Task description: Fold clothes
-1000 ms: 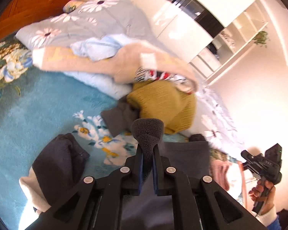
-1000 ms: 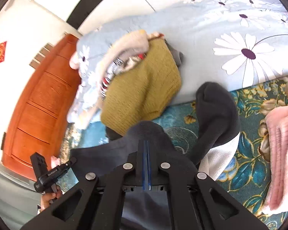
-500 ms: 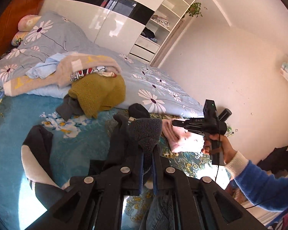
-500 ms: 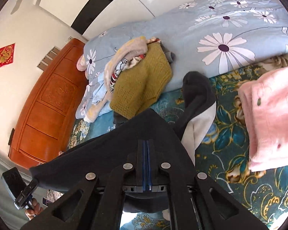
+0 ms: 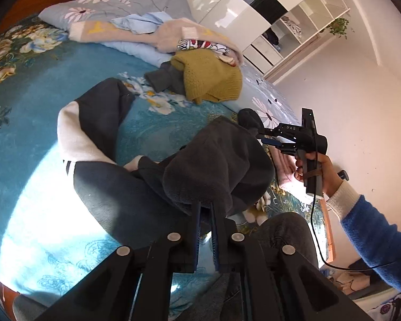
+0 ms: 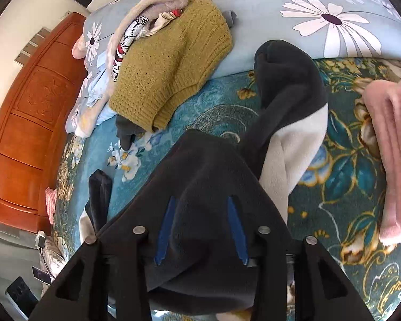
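Two grippers work one dark fleece garment [image 5: 216, 165] over the blue floral bedspread [image 5: 26, 123]. We see the left gripper [image 5: 205, 214] clamped on a bunched fold. Our right gripper [image 6: 200, 224] is opening, fleece lying loose between its pads.

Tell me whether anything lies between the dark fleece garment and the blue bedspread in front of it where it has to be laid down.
Nothing visible does. The dark fleece garment hangs from the left gripper, and the right gripper is opening around it. The bedspread in front of it is bare; the mustard sweater and pink towel lie off to the sides.
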`<action>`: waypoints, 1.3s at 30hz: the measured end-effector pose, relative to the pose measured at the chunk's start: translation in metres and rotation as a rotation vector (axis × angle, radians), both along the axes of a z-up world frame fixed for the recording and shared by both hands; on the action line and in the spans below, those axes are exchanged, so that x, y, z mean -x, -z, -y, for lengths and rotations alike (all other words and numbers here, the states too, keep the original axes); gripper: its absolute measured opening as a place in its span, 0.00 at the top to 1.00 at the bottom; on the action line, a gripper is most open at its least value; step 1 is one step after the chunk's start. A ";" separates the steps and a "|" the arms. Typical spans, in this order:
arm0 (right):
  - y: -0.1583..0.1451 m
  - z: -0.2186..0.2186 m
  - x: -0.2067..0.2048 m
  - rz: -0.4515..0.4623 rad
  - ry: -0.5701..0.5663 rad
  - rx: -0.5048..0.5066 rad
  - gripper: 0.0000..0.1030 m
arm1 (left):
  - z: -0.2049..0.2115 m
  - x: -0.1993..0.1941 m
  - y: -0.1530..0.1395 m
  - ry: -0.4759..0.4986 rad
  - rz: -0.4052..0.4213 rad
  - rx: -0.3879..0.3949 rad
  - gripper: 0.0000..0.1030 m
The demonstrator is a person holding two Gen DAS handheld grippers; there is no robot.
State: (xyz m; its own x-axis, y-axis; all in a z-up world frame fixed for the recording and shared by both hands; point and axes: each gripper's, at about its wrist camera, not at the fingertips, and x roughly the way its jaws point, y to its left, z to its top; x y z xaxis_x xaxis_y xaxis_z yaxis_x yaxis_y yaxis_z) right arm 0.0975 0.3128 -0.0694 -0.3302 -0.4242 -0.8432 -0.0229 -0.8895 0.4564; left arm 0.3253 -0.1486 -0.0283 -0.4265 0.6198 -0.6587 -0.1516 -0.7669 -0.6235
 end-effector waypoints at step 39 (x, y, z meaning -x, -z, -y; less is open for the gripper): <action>-0.056 -0.140 -0.156 -0.213 0.191 0.406 0.91 | 0.062 0.045 0.068 -0.494 0.236 0.011 0.46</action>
State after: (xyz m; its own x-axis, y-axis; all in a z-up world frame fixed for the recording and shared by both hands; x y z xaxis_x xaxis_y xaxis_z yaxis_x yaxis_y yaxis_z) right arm 0.2530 0.4529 -0.0132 -0.5809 -0.6196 -0.5279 -0.0364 -0.6281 0.7773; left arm 0.2807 -0.2110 -0.0964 -0.5048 0.3755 -0.7773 0.3718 -0.7180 -0.5884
